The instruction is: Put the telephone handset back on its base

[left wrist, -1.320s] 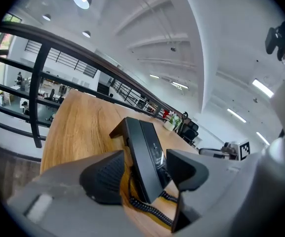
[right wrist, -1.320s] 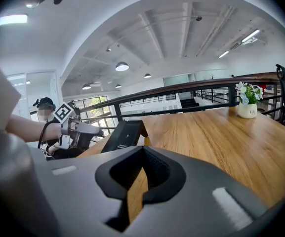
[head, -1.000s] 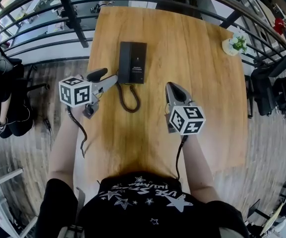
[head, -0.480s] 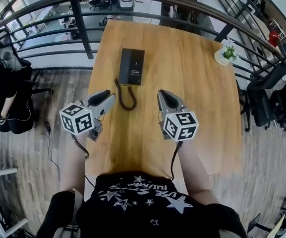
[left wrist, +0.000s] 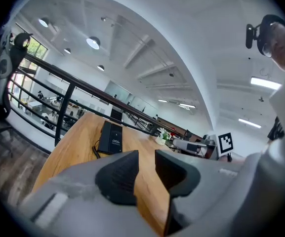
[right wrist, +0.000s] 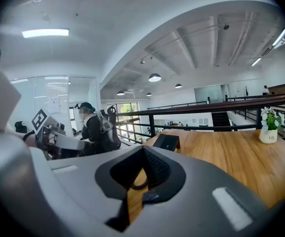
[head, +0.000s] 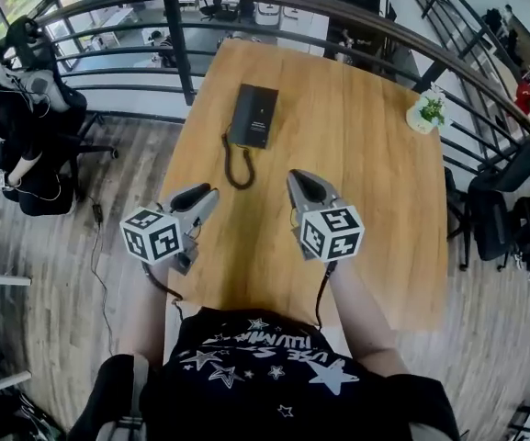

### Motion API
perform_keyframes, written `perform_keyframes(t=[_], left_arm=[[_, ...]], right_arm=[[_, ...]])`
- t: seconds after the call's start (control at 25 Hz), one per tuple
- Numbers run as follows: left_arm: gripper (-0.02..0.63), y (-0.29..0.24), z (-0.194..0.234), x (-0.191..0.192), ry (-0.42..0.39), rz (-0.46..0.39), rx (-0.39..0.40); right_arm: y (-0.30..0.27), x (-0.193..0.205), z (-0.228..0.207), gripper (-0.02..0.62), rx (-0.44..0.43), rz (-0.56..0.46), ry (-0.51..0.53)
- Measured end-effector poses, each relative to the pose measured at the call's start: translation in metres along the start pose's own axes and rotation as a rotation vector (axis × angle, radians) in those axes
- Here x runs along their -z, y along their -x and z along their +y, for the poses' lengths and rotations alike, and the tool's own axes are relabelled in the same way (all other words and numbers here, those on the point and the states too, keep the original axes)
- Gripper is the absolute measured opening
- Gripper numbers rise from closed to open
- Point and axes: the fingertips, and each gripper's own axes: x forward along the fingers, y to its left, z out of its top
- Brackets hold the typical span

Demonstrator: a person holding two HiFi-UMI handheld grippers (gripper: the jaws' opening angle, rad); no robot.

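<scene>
The black telephone (head: 253, 116) lies at the far left of the wooden table (head: 375, 182), its handset resting along the left side of the base; the coiled cord (head: 236, 167) curls toward me. In the left gripper view the telephone (left wrist: 111, 138) is small and far off. My left gripper (head: 205, 193) hovers at the table's left edge, well short of the phone; its jaws are closing with only a narrow gap and nothing between them (left wrist: 146, 169). My right gripper (head: 299, 180) hangs over the table's middle, shut and empty (right wrist: 142, 172); past it the telephone (right wrist: 166, 142) shows.
A small potted plant (head: 425, 113) stands at the table's far right edge. A dark metal railing (head: 182, 53) runs around the table's far and left sides. A person (head: 21, 136) with equipment sits on the floor to the left.
Both grippers have drawn back toward me, away from the telephone. The left gripper's jaws, wide apart beside the phone a second ago, have narrowed.
</scene>
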Motion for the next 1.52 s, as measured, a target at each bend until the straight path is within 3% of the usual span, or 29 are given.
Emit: perform_keyframes(t=[0.28,0.48,0.72,1.04,1.52], left_arm=[[0.097,0.023,-0.021,0.022,0.018,-0.015,-0.077],[0.003,0.021,-0.048,0.04,0.013,-0.049,-0.155],[0.003,0.015,-0.09,0.065,0.056,-0.089,-0.255],[0.003,0.024,-0.105,0.087,0.169,-0.092,-0.393],[0.002,0.091,-0.154,0.108,0.187,-0.175,-0.481]], right_arm=[[0.002,0.01,0.019,0.002,-0.111,0.046,0.052],[0.019,0.023,0.01,0.002,-0.173,0.047,0.031],[0.036,0.038,0.003,0.0,-0.291,0.091,0.045],[0.027,0.045,0.004,0.0,-0.415,0.169,0.044],[0.055,0.034,0.068,0.0,-0.531,0.148,0.11]])
